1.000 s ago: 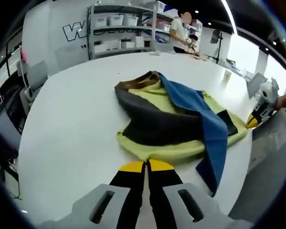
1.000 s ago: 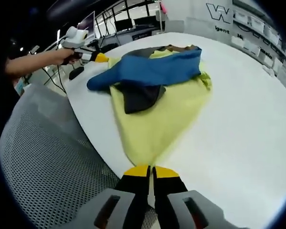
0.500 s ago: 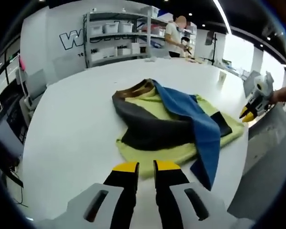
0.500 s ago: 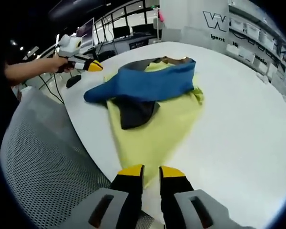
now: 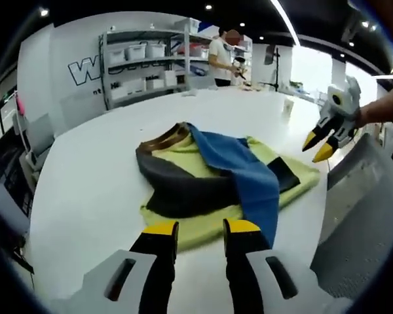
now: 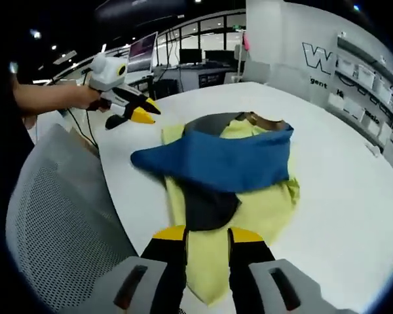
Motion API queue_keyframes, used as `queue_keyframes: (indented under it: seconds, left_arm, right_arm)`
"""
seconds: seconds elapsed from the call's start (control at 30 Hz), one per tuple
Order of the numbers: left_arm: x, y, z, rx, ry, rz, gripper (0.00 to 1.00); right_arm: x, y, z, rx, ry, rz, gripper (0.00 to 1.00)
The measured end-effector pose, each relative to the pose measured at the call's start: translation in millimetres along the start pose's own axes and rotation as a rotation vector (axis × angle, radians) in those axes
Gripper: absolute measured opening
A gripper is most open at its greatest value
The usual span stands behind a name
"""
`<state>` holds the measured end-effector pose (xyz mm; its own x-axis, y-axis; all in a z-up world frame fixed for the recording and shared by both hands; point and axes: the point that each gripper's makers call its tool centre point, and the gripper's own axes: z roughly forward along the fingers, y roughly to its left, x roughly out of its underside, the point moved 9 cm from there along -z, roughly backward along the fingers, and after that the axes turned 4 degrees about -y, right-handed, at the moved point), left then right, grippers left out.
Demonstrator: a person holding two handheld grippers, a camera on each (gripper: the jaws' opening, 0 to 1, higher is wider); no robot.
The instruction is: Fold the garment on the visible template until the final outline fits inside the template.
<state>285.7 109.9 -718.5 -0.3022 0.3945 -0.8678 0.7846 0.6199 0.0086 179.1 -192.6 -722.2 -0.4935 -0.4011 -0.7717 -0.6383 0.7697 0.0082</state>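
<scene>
Left gripper (image 5: 201, 232): jaws parted with nothing between them, yellow tips hovering just short of the garment's near hem; from the right gripper view it (image 6: 139, 111) comes in at 10 o'clock, held in a hand (image 6: 85, 96), jaws apart, above the table edge beside the blue sleeve end.

Right gripper (image 6: 207, 237): released — a clear gap between the yellow tips, the yellow hem showing through it; in the left gripper view it (image 5: 319, 145) sits at 2 o'clock, jaws spread, raised off the table and apart from the cloth.

Garment (image 5: 213, 176): a yellow, grey and blue top with a brown collar, lying partly folded on the table, free of both grippers; a blue sleeve (image 6: 216, 162) is laid across the body, a dark grey panel (image 5: 180, 186) beside it. In the right gripper view it (image 6: 239, 176) lies dead ahead at 12 o'clock.

Table (image 5: 92, 196): white, round-edged — the garment lies near the person's side of it.

Chair (image 6: 59, 235): grey mesh back at 8 o'clock in the right gripper view, against the table edge.

Background: shelves (image 5: 144, 59) with white bins at 11 o'clock in the left gripper view, a person (image 5: 221, 55) standing beside them.
</scene>
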Motion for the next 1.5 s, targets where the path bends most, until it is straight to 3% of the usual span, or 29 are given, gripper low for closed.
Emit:
queue_keyframes:
  seconds: [0.27, 0.37, 0.7, 1.17, 1.5]
  left_arm:
    - [1.0, -14.8, -14.4, 0.030, -0.004, 0.072, 0.40]
    - [0.5, -18.7, -19.2, 0.044, -0.034, 0.034, 0.43]
    - [-3.3, -23.5, -35.9, -0.010, -0.062, 0.006, 0.59]
    - [1.8, -27.3, -55.7, -0.023, -0.054, -0.009, 0.72]
    - [3.5, -26.3, -57.1, -0.020, -0.069, -0.051, 0.83]
  right_arm:
    - [-23.6, 19.8, 24.7, -0.076, -0.041, -0.100, 0.27]
    - [-34.4, 27.7, 34.0, -0.123, -0.054, -0.091, 0.29]
    - [-56.8, 45.2, 60.2, -0.206, -0.094, -0.179, 0.36]
    - [-58.3, 62.9, 96.9, -0.309, -0.055, -0.281, 0.36]
    - [-60.5, 71.4, 122.8, -0.361, -0.013, -0.390, 0.33]
